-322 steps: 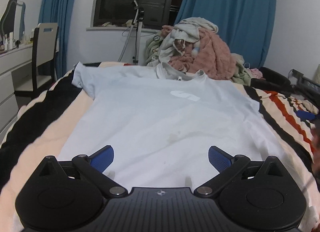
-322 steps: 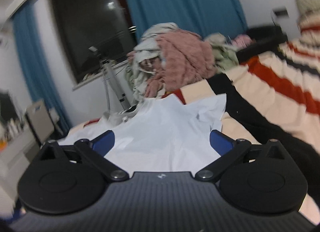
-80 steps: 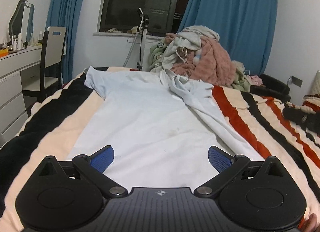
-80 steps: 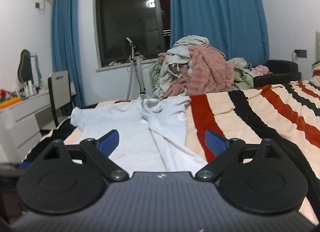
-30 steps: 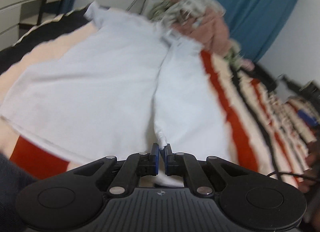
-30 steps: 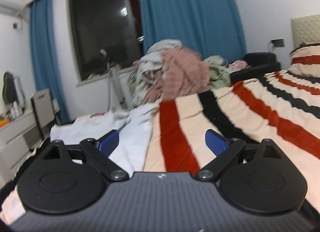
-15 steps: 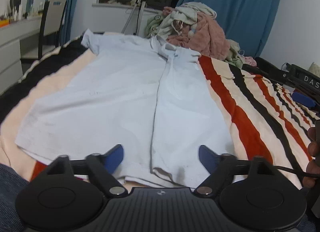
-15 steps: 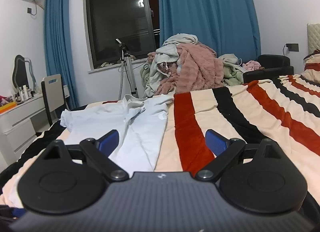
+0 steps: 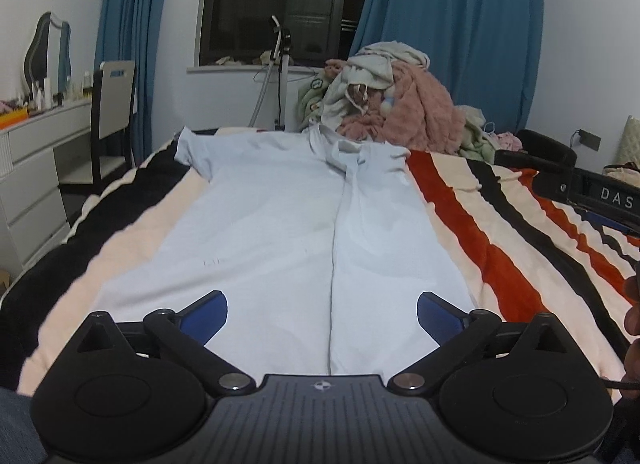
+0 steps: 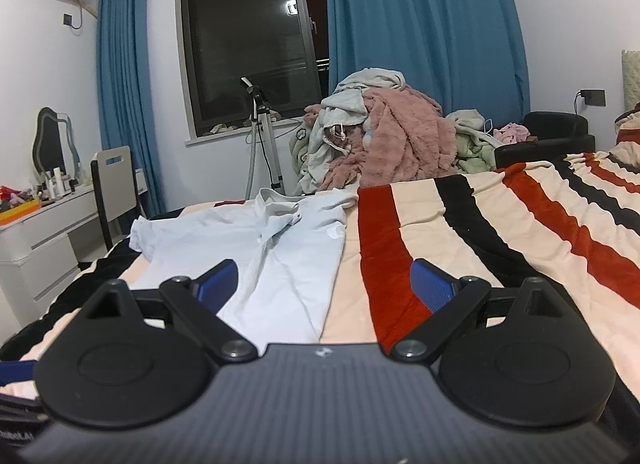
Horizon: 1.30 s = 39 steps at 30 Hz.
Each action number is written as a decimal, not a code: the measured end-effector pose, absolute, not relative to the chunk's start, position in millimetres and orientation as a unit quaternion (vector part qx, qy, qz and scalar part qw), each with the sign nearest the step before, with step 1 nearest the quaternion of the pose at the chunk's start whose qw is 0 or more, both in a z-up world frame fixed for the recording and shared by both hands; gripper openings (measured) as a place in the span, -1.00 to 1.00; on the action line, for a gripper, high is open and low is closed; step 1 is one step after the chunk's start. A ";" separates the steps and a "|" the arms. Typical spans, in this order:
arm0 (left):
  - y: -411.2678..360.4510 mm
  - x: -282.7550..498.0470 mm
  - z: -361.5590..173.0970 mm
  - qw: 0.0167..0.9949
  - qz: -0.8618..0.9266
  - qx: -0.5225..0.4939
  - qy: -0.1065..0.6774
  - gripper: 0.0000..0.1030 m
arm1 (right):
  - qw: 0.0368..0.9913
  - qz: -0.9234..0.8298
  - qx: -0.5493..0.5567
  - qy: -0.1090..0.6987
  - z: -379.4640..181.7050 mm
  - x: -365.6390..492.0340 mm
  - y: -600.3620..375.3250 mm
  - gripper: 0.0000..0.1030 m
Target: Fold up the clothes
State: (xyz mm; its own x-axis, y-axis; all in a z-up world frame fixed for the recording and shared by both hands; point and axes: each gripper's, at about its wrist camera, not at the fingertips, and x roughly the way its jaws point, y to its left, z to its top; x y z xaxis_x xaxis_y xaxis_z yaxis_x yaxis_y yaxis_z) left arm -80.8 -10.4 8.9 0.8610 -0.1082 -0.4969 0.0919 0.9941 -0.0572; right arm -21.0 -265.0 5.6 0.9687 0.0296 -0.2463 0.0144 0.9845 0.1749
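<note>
While grippers gape, shirt (image 9: 280, 232) lies half-folded.

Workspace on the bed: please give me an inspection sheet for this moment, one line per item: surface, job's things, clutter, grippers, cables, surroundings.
Surface: striped blanket covers the bed.
Job's things: pale blue shirt lies flat, its right side folded in to the middle; the left sleeve is spread out.
Clutter: clothes pile at the far end of the bed.
Grippers: left gripper open above the shirt's hem; right gripper open, holding nothing.
Cables: thin black cable at the right edge of the left wrist view.
Surroundings: dark window, blue curtains, white dresser, chair.
</note>
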 end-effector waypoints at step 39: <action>-106.9 415.6 -72.3 0.954 0.101 0.187 0.214 1.00 | 0.969 -0.082 0.144 0.182 -76.1 184.6 -311.5 0.83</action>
